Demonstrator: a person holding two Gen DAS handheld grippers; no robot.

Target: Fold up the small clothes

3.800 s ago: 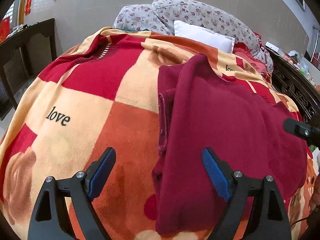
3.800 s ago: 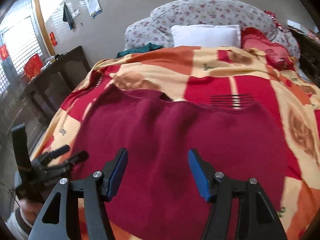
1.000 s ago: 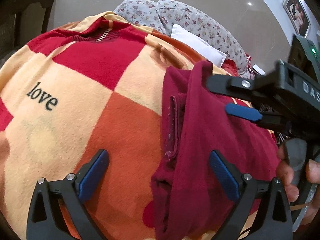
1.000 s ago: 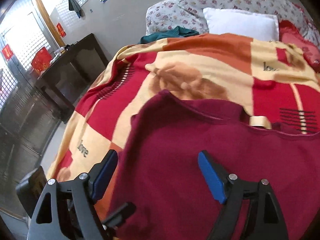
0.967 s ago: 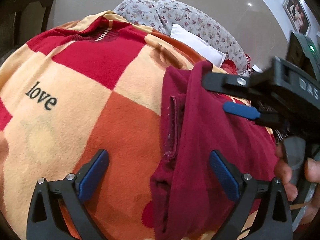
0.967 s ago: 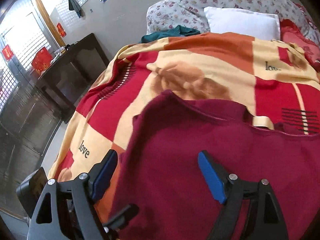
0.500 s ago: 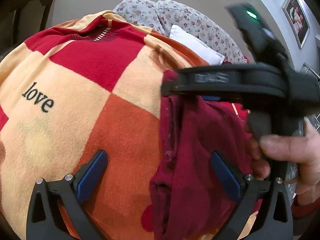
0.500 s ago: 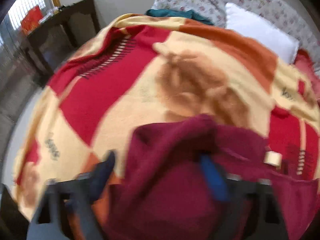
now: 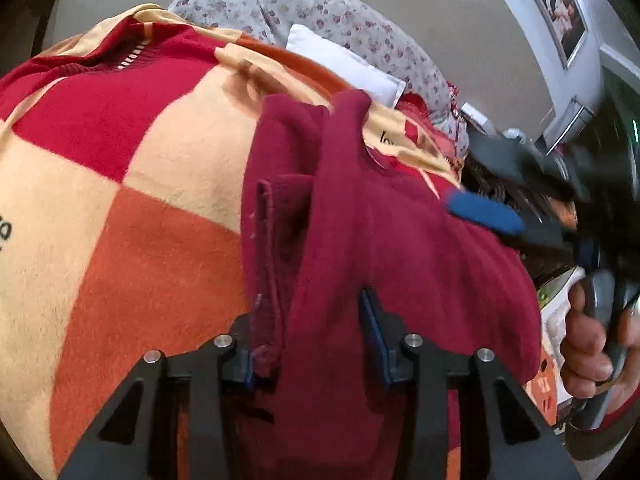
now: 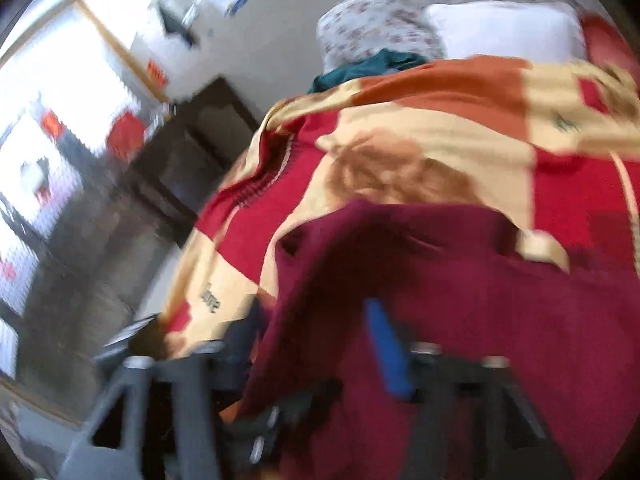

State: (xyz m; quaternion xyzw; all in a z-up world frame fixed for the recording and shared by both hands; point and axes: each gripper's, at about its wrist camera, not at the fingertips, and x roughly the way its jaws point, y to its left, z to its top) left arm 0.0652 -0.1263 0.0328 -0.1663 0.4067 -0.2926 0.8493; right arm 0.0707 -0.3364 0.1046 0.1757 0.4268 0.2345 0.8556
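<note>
A dark red garment lies on a checked red, orange and cream blanket. My left gripper is shut on a bunched fold of the garment's near edge. In the right wrist view, which is blurred, my right gripper has its jaws partly closed around a raised fold of the same garment. The right gripper also shows in the left wrist view, blurred, over the garment's right side.
A white pillow and floral cushions lie at the head of the bed. A dark wooden table stands left of the bed. A teal cloth lies near the pillows.
My left gripper has closed from wide open onto the garment's near fold. My right gripper has swung from the garment's far corner to its right side and narrowed around a fold; the garment has bunched up.
</note>
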